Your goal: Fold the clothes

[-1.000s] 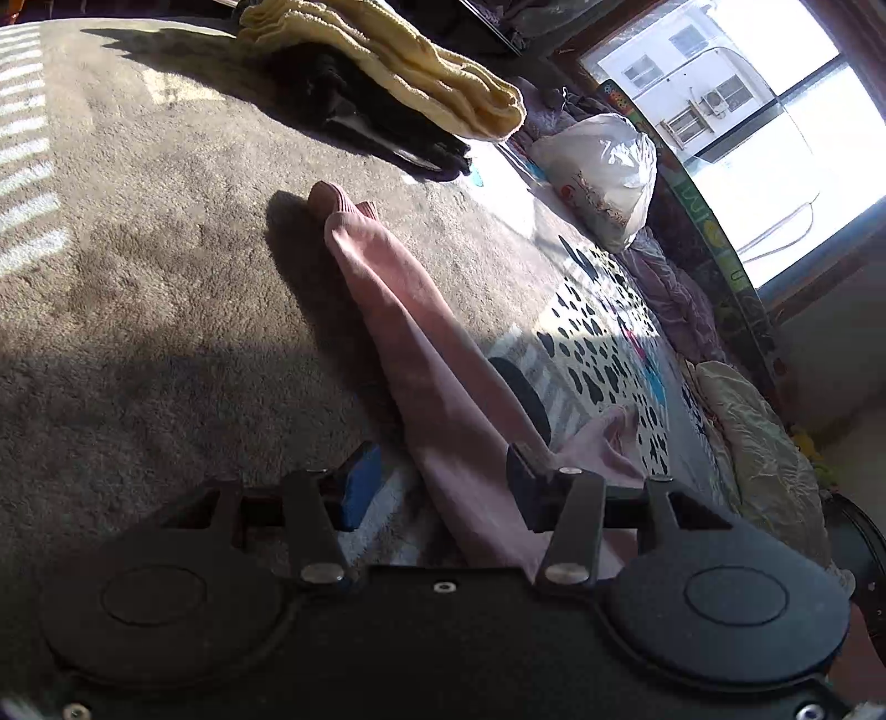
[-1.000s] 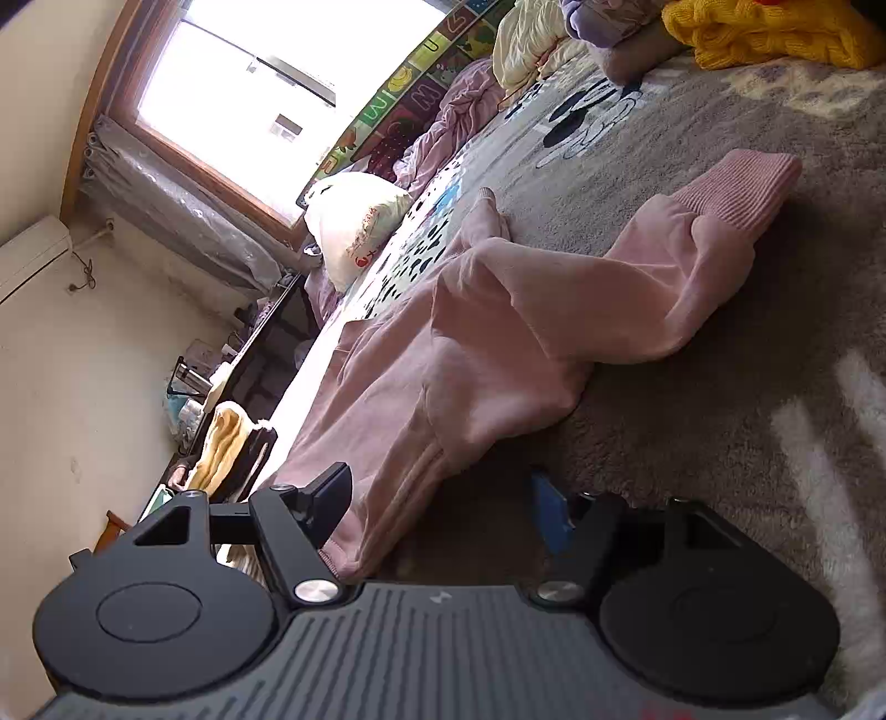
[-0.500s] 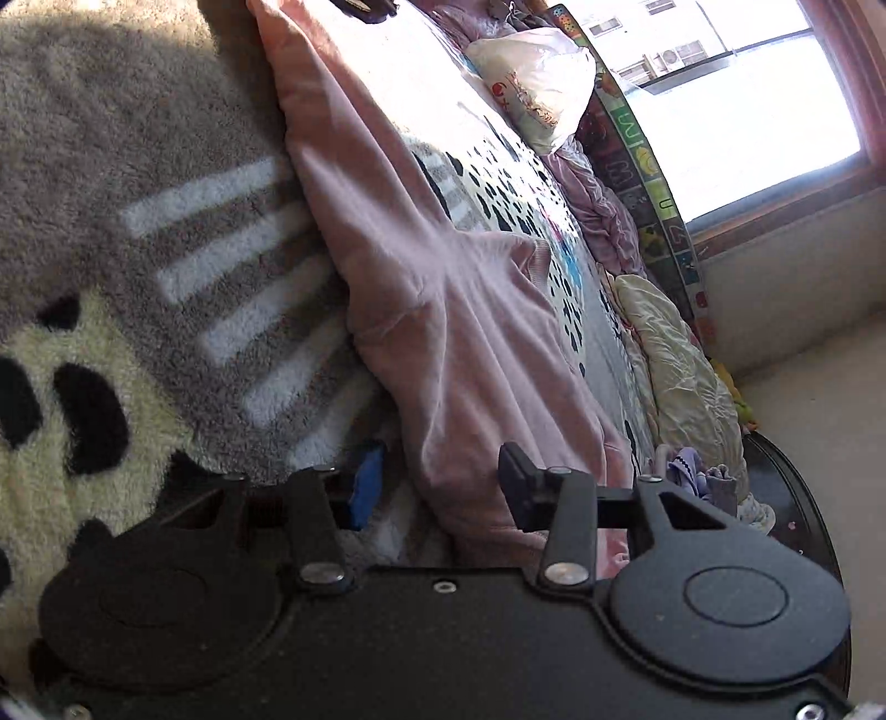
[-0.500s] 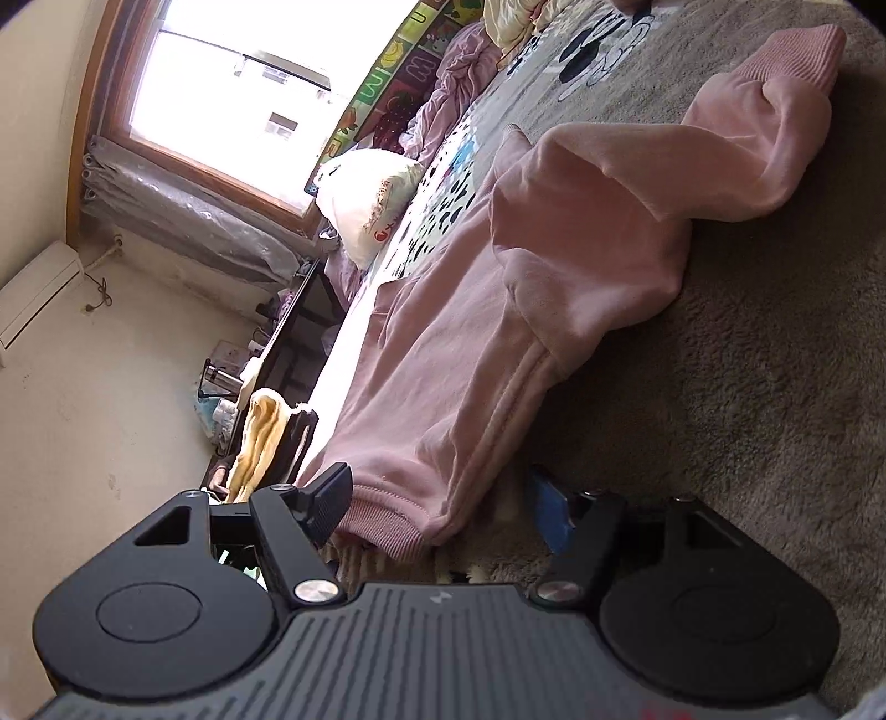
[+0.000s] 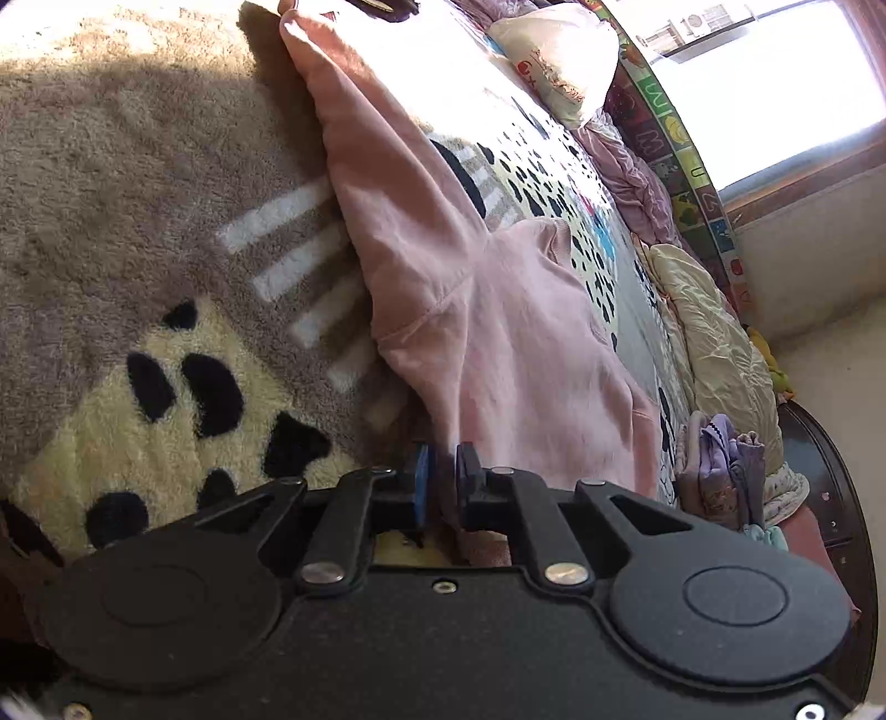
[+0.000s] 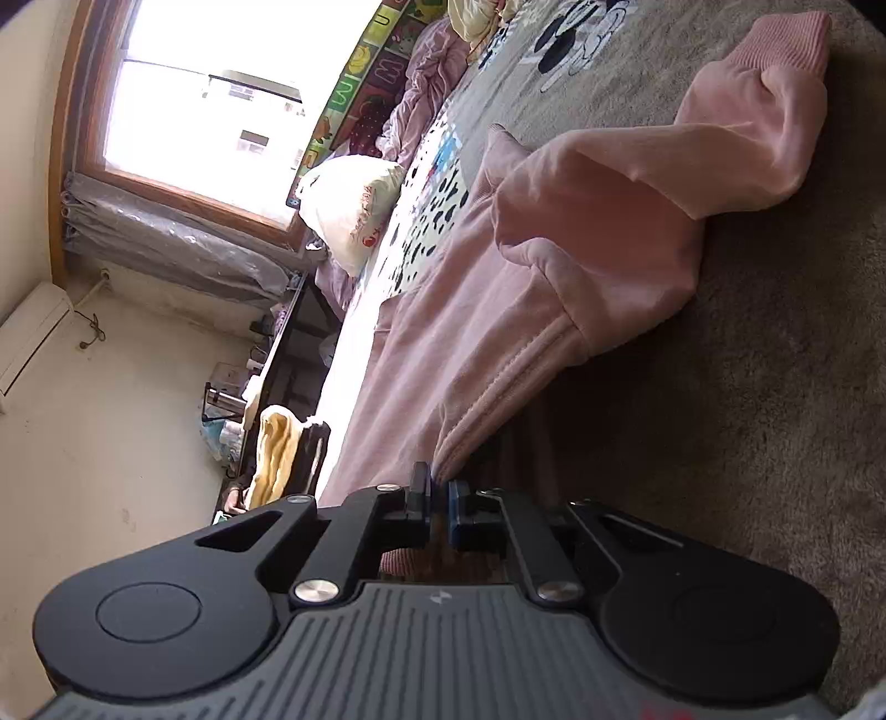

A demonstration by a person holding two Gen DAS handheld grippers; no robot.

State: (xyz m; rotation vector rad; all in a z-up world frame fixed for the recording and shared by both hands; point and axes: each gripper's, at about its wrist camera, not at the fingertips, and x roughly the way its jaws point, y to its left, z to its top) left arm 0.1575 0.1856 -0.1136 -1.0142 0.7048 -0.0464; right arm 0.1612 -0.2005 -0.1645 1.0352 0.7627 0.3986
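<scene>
— Where the pink sweatshirt [image 5: 498,343] lies on the grey plush blanket [image 5: 111,183], how much of it is hidden?

— Its hem edge vanishes behind both gripper bodies, and glare from the window [image 6: 183,99] washes out the far sleeve in the left wrist view. The garment spreads flat on the blanket, its long axis running from the hem at the grippers toward the window side.

— What surrounds the sweatshirt?

— Beyond it, toward the window, sits a white plastic bag [image 6: 349,216]. Past the sweatshirt's far side lies a cream quilted cover [image 5: 714,343], with lilac cloth [image 5: 720,471] bunched nearer the gripper. A yellow towel [image 6: 274,459] hangs off the bed's edge, beyond the sweatshirt.

— And the sleeve?

— One sleeve [image 6: 692,160] is folded across, its ribbed cuff [image 6: 786,39] pointing away from the body.

— The grippers?

— The left gripper [image 5: 441,471] is pinched onto the sweatshirt's hem at one corner; the right gripper [image 6: 439,493] is clamped on the ribbed hem at the other.
</scene>
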